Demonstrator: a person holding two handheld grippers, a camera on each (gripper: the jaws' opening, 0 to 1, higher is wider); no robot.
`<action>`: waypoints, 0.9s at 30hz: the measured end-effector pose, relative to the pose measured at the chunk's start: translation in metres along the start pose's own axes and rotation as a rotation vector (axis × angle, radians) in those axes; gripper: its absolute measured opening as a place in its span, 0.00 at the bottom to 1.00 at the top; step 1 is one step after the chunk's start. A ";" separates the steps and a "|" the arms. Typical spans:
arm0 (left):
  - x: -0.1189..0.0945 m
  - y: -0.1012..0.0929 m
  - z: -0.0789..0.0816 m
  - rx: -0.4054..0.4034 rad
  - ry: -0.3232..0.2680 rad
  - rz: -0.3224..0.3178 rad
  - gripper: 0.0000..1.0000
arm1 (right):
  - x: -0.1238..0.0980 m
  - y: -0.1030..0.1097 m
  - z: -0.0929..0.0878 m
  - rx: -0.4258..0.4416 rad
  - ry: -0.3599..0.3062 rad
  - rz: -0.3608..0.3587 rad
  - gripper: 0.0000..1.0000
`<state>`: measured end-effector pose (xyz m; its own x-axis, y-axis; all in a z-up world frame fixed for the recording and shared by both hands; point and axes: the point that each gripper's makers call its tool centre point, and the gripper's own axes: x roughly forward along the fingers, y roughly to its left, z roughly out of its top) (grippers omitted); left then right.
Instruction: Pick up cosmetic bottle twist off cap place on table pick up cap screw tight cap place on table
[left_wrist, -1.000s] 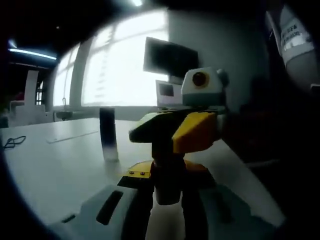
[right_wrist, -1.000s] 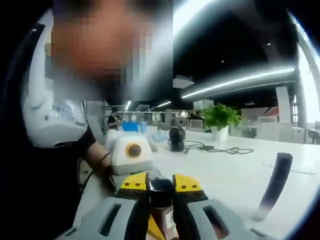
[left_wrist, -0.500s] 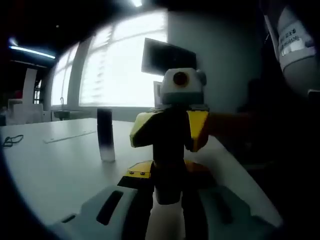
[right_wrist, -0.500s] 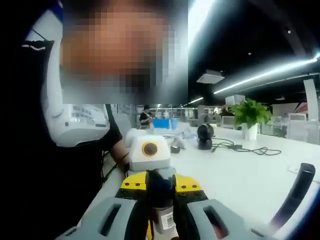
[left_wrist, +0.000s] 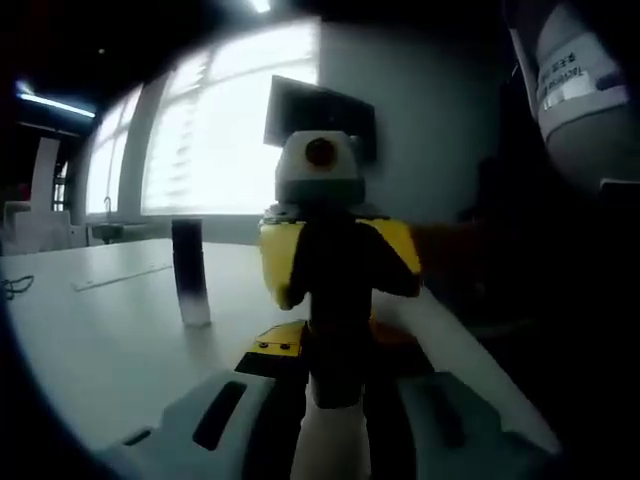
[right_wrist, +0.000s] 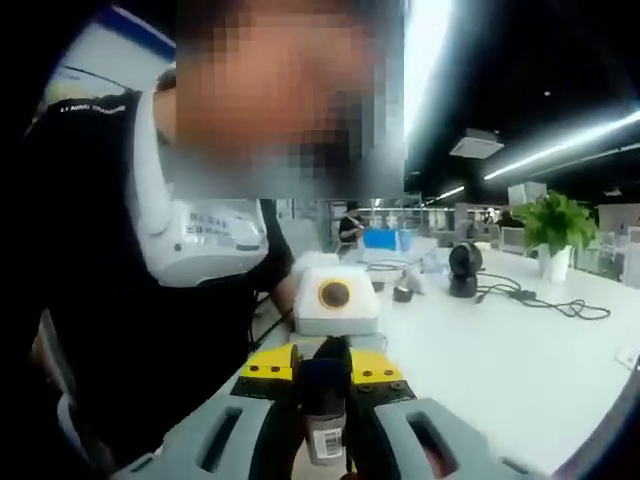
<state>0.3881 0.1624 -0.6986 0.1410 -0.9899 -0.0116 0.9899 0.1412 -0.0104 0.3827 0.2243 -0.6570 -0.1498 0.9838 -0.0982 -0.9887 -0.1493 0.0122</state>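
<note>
Between my left gripper's (left_wrist: 335, 400) jaws sits the cosmetic bottle (left_wrist: 335, 445), its pale body low in the left gripper view, and the jaws are shut on it. My right gripper (left_wrist: 335, 270) faces it with its yellow jaws upright, closed on the bottle's dark cap end. In the right gripper view, the right gripper (right_wrist: 325, 405) clamps the dark cap (right_wrist: 322, 382), and a labelled part of the bottle (right_wrist: 327, 440) shows below it. The left gripper (right_wrist: 335, 330) stands just behind, pointing back at me. Both grippers hold the bottle above the white table (left_wrist: 100, 330).
A tall dark tube (left_wrist: 188, 272) stands on the table to the left. A monitor (left_wrist: 320, 115) sits by the bright window. The person's torso (right_wrist: 150, 330) is close behind. A potted plant (right_wrist: 555, 225), cables (right_wrist: 560, 300) and a black round device (right_wrist: 462, 270) lie farther off.
In the left gripper view the right gripper has rolled from tilted to upright while staying on the cap. Both views have shifted; the dark tube has slid out of the right gripper view.
</note>
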 end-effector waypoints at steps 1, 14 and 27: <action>0.000 -0.001 0.000 0.000 -0.001 -0.003 0.10 | 0.000 0.001 0.000 -0.004 0.001 0.006 0.11; -0.003 0.018 0.004 -0.025 -0.024 0.074 0.10 | -0.009 -0.033 0.017 0.036 -0.102 -0.281 0.30; -0.004 0.026 0.006 0.008 -0.053 0.129 0.10 | -0.024 -0.039 0.037 -0.029 -0.183 -0.706 0.33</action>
<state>0.4137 0.1703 -0.6926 0.2675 -0.9627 0.0410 0.9635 0.2675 -0.0046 0.4243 0.2100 -0.6183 0.5232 0.8469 0.0948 -0.8496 0.5270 -0.0189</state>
